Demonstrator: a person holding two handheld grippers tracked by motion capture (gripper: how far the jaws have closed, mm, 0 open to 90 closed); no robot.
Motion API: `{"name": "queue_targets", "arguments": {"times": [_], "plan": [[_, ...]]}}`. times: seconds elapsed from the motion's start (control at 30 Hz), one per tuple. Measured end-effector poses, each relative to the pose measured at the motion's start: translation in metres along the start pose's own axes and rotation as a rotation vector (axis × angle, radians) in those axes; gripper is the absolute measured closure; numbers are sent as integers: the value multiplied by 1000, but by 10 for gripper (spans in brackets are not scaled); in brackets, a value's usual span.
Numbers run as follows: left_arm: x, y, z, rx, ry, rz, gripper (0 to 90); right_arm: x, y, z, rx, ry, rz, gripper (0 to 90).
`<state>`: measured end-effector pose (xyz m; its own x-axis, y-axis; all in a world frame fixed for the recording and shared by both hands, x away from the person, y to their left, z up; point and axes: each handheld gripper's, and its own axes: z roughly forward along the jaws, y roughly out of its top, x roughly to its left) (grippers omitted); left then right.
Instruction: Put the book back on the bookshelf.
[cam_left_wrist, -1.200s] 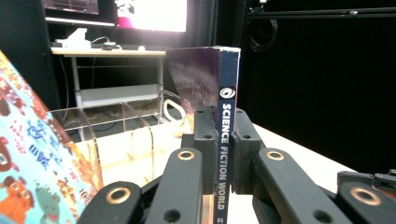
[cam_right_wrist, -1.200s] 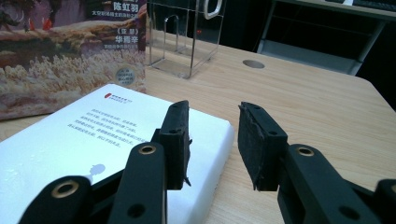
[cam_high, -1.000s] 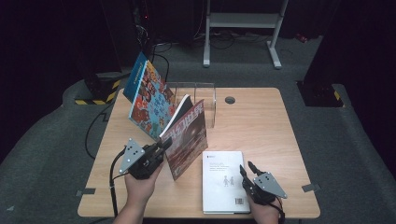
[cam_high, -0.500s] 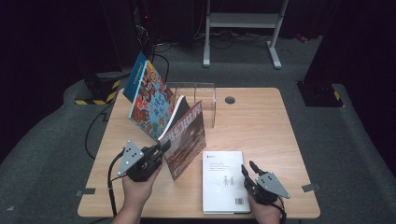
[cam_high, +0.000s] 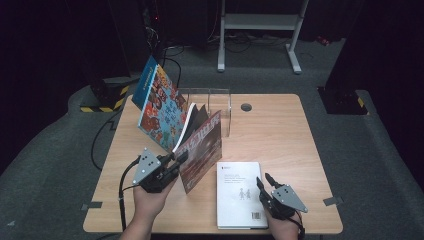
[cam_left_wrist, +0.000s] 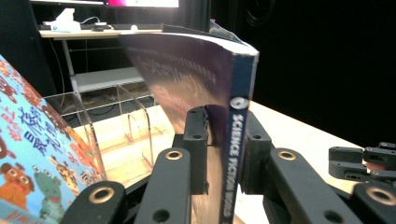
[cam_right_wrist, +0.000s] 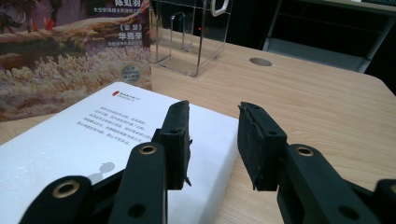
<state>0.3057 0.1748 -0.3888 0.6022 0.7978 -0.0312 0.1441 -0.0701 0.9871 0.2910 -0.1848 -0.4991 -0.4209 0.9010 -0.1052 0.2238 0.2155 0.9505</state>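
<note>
Change: the left gripper (cam_high: 176, 159) is just opening its jaws a little around the spine of the science fiction magazine (cam_high: 202, 150); the spine is between them, the pads looking barely off it

Meaning: probably the magazine is being released, leaning against the picture book (cam_high: 161, 107) beside the clear rack (cam_high: 220, 100)

Left hand: it is holding level at the magazine's near edge

Right gripper (cam_high: 264, 186): it is resting half-open and empty over the white book (cam_high: 239, 192), which is lying flat on the bench (cam_high: 280, 130)
</note>
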Motion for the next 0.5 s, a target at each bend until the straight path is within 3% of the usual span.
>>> {"name": "queue_targets", "arguments": {"times": [0.27,0.5], "plan": [[-1,-1,3,8,25,13,795,0,0,1,13,13,2,638],[-3,-2,4,-1,6,-4,818,-1,-1,4,32,14,3,628]]}}
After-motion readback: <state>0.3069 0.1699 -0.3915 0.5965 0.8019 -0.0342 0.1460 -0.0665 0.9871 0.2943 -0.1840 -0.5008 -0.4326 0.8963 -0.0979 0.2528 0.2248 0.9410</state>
